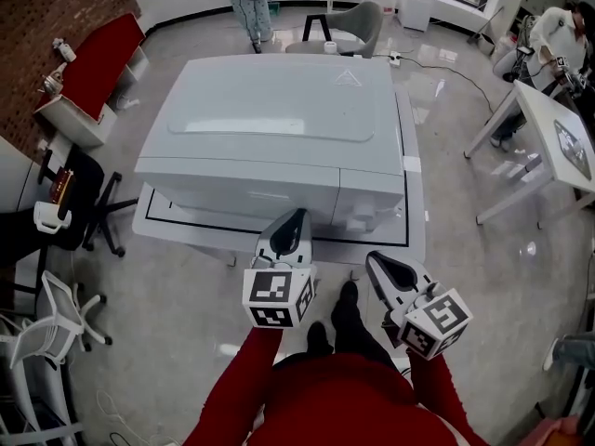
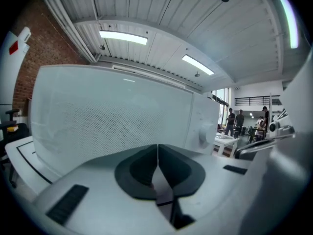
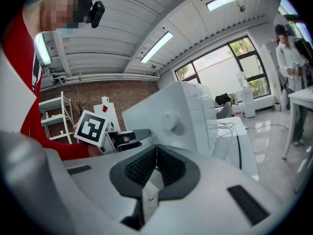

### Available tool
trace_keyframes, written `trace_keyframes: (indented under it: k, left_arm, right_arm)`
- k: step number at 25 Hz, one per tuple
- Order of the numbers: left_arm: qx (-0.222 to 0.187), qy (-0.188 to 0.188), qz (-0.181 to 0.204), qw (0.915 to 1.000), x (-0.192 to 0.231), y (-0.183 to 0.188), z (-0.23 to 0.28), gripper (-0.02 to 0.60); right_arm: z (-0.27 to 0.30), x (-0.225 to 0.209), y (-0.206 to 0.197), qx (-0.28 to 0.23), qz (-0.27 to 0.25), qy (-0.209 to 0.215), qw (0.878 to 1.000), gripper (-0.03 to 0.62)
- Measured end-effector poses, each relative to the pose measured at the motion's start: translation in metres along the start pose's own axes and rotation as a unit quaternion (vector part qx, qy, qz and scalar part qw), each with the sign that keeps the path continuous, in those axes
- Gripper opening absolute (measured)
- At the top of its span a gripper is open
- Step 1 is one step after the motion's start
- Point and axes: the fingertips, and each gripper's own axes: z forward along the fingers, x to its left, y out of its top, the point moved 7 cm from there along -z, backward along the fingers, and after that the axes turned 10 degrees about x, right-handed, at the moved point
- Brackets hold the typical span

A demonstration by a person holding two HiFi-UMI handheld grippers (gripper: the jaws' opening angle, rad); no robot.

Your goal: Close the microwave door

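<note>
Left tool and right tool, both pinched shut, empty; door ahead seems flush, so my pushing could skid the microwave.

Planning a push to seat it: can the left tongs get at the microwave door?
Probably yes: the shut left tongs point straight at the microwave door, close by, nothing between them.

Head view looks steeply down; both gripper views face the microwave closely.
</note>
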Motion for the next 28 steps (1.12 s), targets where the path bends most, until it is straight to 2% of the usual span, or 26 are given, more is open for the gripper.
trace_keyframes:
  k: [3,5,8,11,17,22,28]
  left_arm:
    - [-0.013,-0.066,-0.009,0.9977,-0.003,-0.002,-0.011,0.012]
    - [-0.029,-0.11,0.003,0.9935,-0.008,-0.002,-0.024,0.012]
    - [-0.046,-0.138,0.037,0.9887,-0.012,-0.002,-0.047,0.012]
    - [-0.055,-0.142,0.053,0.9869,-0.011,-0.004,-0.071,0.011]
    - [-0.06,-0.13,0.046,0.9887,-0.007,-0.014,-0.111,0.011]
    - [-0.048,-0.125,0.061,0.989,-0.011,-0.027,-0.126,0.011]
    - [-0.048,-0.124,0.054,0.9897,-0.021,-0.031,-0.136,0.011]
  right_arm:
    - [-0.002,0.003,0.006,-0.009,-0.01,0.005,1.0,0.014]
    - [-0.006,0.005,0.011,-0.021,-0.019,0.008,1.0,0.014]
    - [-0.017,0.008,0.015,-0.035,-0.035,0.006,0.999,0.014]
    - [-0.028,0.013,0.015,-0.046,-0.041,0.004,0.998,0.015]
    - [-0.045,0.02,0.005,-0.058,-0.045,-0.001,0.997,0.014]
    - [-0.053,0.025,-0.009,-0.045,-0.058,-0.014,0.997,0.014]
    - [-0.055,0.035,-0.016,-0.042,-0.063,-0.017,0.997,0.013]
